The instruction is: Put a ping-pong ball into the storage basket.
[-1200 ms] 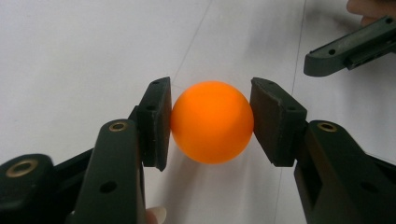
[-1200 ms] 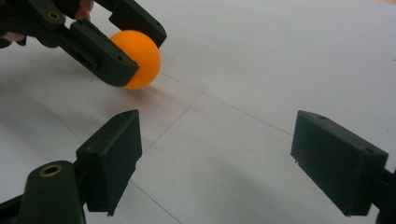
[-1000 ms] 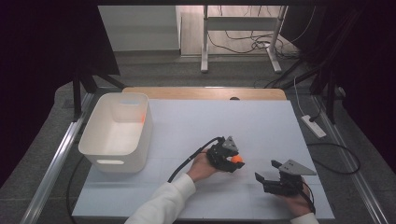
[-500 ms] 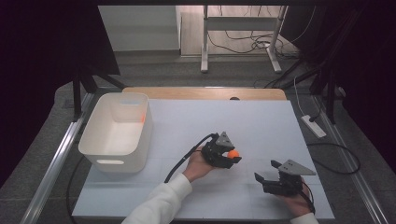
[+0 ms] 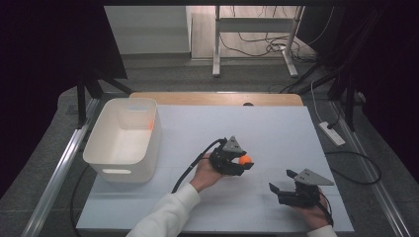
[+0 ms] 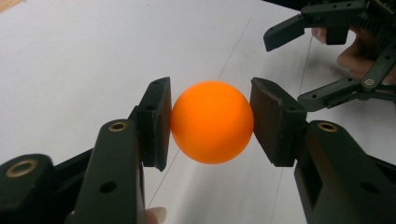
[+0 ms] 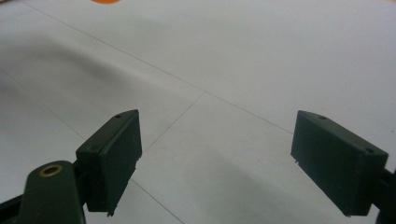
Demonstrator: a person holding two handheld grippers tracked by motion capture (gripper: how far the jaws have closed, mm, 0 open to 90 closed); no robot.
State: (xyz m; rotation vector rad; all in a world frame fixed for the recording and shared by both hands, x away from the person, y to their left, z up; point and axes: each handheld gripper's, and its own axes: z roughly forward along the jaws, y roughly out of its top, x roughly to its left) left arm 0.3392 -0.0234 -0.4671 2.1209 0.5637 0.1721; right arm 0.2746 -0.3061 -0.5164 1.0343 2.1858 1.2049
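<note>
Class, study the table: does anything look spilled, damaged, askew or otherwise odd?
Nothing stands out. The left gripper squarely holds an intact orange ball, the right gripper is open above the white tabletop, and the white bin stands upright.

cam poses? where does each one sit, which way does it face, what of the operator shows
High view: above the table, looking forward and down; forearms, both hand-held grippers, white bin.
Left gripper view: on left hand-held gripper, along jaws clamping the orange ball; a fingertip shows.
Right gripper view: on right hand-held gripper, open over the table.
Shared: ball in the high view and left gripper view.
</note>
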